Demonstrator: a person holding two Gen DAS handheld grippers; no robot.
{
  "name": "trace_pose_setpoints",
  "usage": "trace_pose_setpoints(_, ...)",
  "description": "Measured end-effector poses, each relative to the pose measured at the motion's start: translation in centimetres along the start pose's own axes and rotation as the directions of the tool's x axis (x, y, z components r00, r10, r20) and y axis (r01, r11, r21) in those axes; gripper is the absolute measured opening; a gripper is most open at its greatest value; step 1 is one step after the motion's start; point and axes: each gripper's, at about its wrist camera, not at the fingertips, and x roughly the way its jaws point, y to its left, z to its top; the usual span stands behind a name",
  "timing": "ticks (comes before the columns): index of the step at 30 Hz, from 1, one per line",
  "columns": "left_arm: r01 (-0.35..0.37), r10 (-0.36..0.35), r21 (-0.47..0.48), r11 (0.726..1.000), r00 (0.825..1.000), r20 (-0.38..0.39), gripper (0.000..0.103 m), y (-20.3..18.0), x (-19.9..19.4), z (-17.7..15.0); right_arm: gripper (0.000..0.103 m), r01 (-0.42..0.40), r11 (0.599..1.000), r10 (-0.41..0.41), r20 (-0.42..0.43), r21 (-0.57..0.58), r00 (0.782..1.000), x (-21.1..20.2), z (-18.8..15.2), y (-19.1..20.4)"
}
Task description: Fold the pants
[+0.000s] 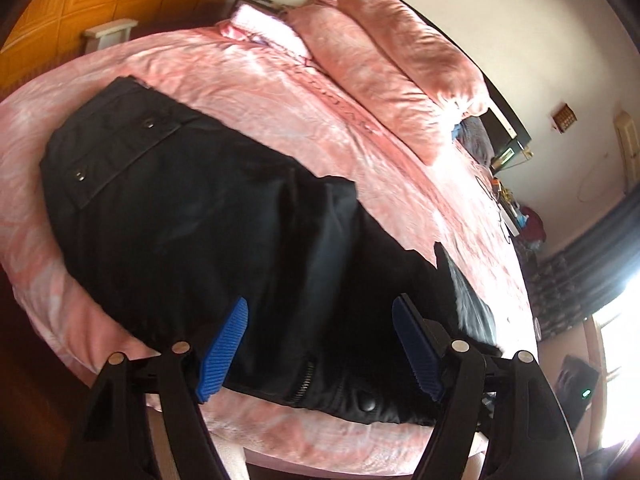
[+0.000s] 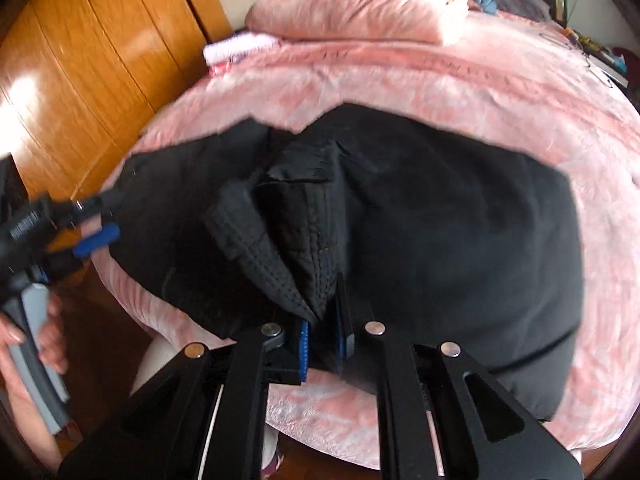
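Observation:
Black pants (image 1: pixel 192 208) lie spread on a pink bed (image 1: pixel 280 92), with pocket flaps and snaps at the far left and a zipper at the near edge. My left gripper (image 1: pixel 320 312) is open, its blue pads (image 1: pixel 224 352) hovering over the pants' near edge, holding nothing. In the right wrist view the pants (image 2: pixel 440 220) cover the bed's near part. My right gripper (image 2: pixel 324 312) is shut on a bunched stitched fold of the pants (image 2: pixel 276 248). The left gripper (image 2: pixel 96 216) shows at the left, open at the pants' left edge.
A folded pink duvet (image 1: pixel 400 52) and a pillow lie at the bed's far side. A wooden wardrobe (image 2: pixel 92 60) stands to the left. A cluttered bedside area (image 1: pixel 516 216) and a bright window (image 1: pixel 624 320) are at the right. A hand (image 2: pixel 44 340) holds the left gripper's handle.

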Motion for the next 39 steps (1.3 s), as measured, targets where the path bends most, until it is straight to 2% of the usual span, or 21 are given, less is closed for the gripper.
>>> trace_pose_setpoints(6, 0.007, -0.008, -0.02, 1.0, 0.999, -0.038, 0.075, 0.8, 1.1, -0.3, 0.028, -0.063, 0.997, 0.065, -0.047, 0.041, 0.997, 0.5, -0.3, -0.8)
trace_pose_setpoints(7, 0.008, -0.009, -0.013, 1.0, 0.999, -0.042, 0.075, 0.7, 1.1, -0.5, 0.037, -0.078, 0.996, 0.08, -0.048, 0.049, 0.996, 0.3, -0.5, -0.7)
trace_pose_setpoints(8, 0.009, -0.009, -0.006, 1.0, 0.999, -0.046, 0.075, 0.5, 1.1, -0.7, 0.064, -0.112, 0.992, 0.114, -0.056, 0.051, 0.992, -0.3, -0.5, -0.6)
trace_pose_setpoints(9, 0.01, -0.01, 0.007, 1.0, 0.999, -0.05, 0.075, 0.3, 1.1, -0.7, 0.08, -0.155, 0.986, 0.158, -0.054, 0.053, 0.986, -0.8, -0.6, -0.7)
trace_pose_setpoints(10, 0.01, -0.009, 0.015, 1.0, 0.999, -0.05, 0.075, 0.1, 1.1, -0.9, 0.087, -0.183, 0.982, 0.185, -0.042, 0.049, 0.982, -1.3, -0.8, -0.5)
trace_pose_setpoints(12, 0.01, -0.009, 0.028, 1.0, 0.999, -0.048, 0.076, -0.2, 1.0, -1.0, 0.082, -0.221, 0.975, 0.222, -0.019, 0.02, 0.975, -2.3, -1.0, 0.4)
trace_pose_setpoints(16, 0.014, -0.013, 0.024, 1.0, 0.998, -0.054, 0.076, -0.4, 0.9, -1.1, 0.078, -0.132, 0.991, 0.132, 0.0, -0.027, 0.991, -2.0, -0.8, 1.8)
trace_pose_setpoints(18, 0.009, -0.007, 0.028, 1.0, 0.998, -0.06, 0.077, -0.4, 1.0, -1.2, 0.073, -0.122, 0.992, 0.121, -0.018, -0.02, 0.992, -1.2, -0.7, 2.1)
trace_pose_setpoints(20, 0.001, 0.002, 0.035, 0.999, 0.998, -0.065, 0.077, -0.4, 1.0, -1.3, 0.057, -0.111, 0.994, 0.111, -0.031, -0.01, 0.993, -0.1, -0.8, 2.2)
trace_pose_setpoints(22, -0.011, 0.014, 0.044, 0.999, 0.997, -0.071, 0.077, -0.4, 1.1, -1.5, 0.052, -0.079, 0.997, 0.079, -0.039, 0.0, 0.996, 0.8, -0.8, 1.9)
trace_pose_setpoints(23, -0.014, 0.018, 0.048, 0.999, 0.997, -0.075, 0.077, -0.4, 1.2, -1.5, 0.039, -0.081, 0.997, 0.081, -0.051, 0.01, 0.995, 1.4, -0.9, 1.6)
trace_pose_setpoints(25, -0.015, 0.02, 0.054, 0.998, 0.996, -0.082, 0.077, -0.3, 1.4, -1.4, 0.02, -0.12, 0.992, 0.123, -0.071, 0.043, 0.99, 2.0, -0.8, 1.1)
trace_pose_setpoints(28, -0.017, 0.021, 0.055, 0.998, 0.996, -0.081, 0.077, -0.1, 1.5, -1.3, 0.004, -0.163, 0.982, 0.169, -0.061, 0.092, 0.984, 1.8, -0.4, 0.3)
trace_pose_setpoints(31, -0.013, 0.016, 0.046, 0.999, 0.997, -0.078, 0.078, 0.2, 1.4, -1.1, 0.004, -0.238, 0.968, 0.24, -0.014, 0.086, 0.971, 0.0, 0.3, 0.7)
trace_pose_setpoints(34, -0.015, 0.017, 0.035, 0.999, 0.997, -0.072, 0.078, 0.5, 1.3, -0.9, 0.004, -0.25, 0.968, 0.249, 0.007, 0.027, 0.968, -1.5, 0.9, 2.0)
trace_pose_setpoints(37, -0.018, 0.02, 0.025, 1.0, 0.997, -0.069, 0.079, 0.9, 1.3, -0.7, 0.004, -0.28, 0.96, 0.28, -0.021, -0.006, 0.96, -1.4, 1.0, 3.1)
trace_pose_setpoints(39, -0.018, 0.019, 0.02, 1.0, 0.997, -0.071, 0.079, 1.0, 1.3, -0.7, 0.004, -0.266, 0.964, 0.265, -0.056, -0.015, 0.963, -0.1, 0.7, 3.6)
